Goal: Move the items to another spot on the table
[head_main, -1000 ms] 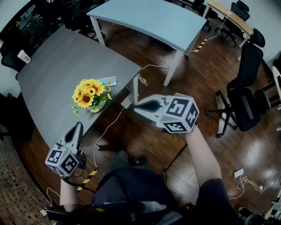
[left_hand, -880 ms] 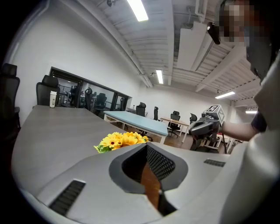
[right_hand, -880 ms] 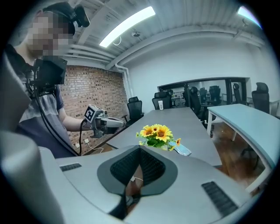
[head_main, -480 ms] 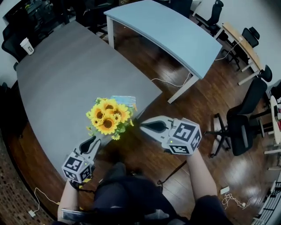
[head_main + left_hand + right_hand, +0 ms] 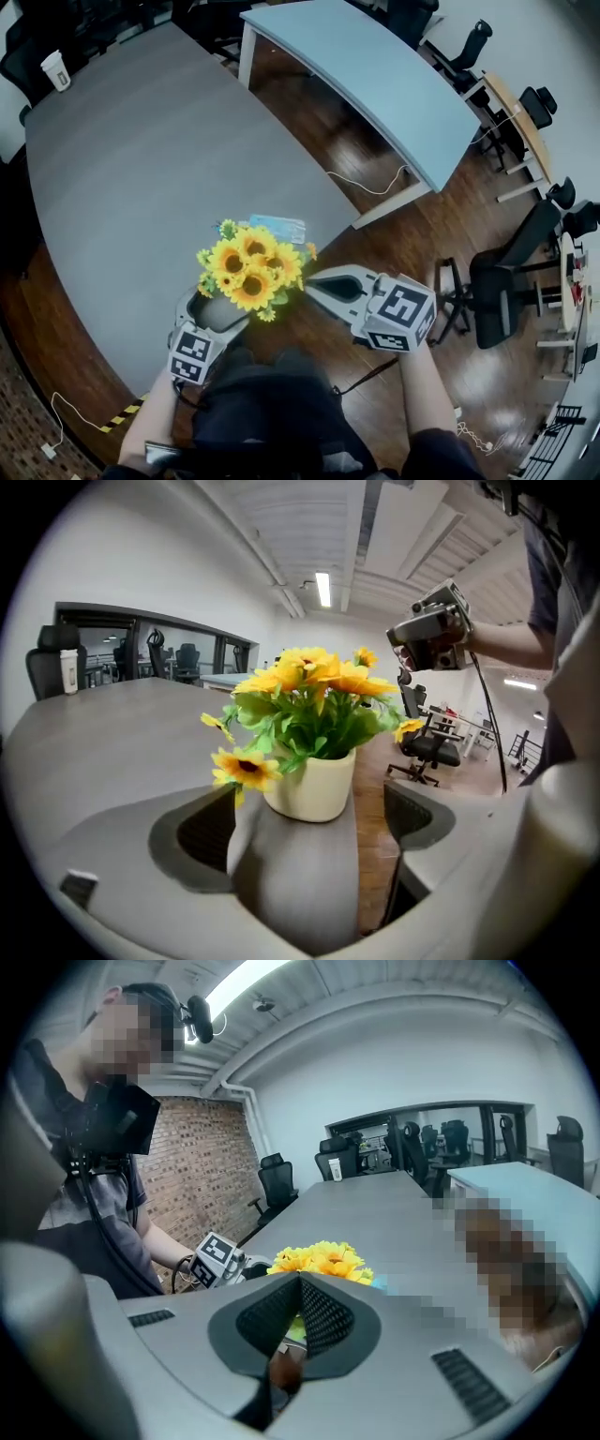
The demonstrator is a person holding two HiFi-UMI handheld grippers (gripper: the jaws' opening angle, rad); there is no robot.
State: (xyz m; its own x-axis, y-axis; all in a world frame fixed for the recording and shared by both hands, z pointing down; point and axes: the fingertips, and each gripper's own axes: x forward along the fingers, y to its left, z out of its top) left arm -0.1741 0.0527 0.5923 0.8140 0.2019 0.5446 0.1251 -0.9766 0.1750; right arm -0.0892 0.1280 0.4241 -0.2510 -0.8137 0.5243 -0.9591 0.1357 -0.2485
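Left gripper (image 5: 217, 314) neared the flowerpot (image 5: 309, 785), its empty jaws just opened.

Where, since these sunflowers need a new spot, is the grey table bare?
Nearly the whole grey table is bare: the broad stretch from the sunflower pot up to the paper cup at the far left corner, and along the right edge facing the blue table. Only the near corner is crowded, with the pot and a light-blue packet just behind it.
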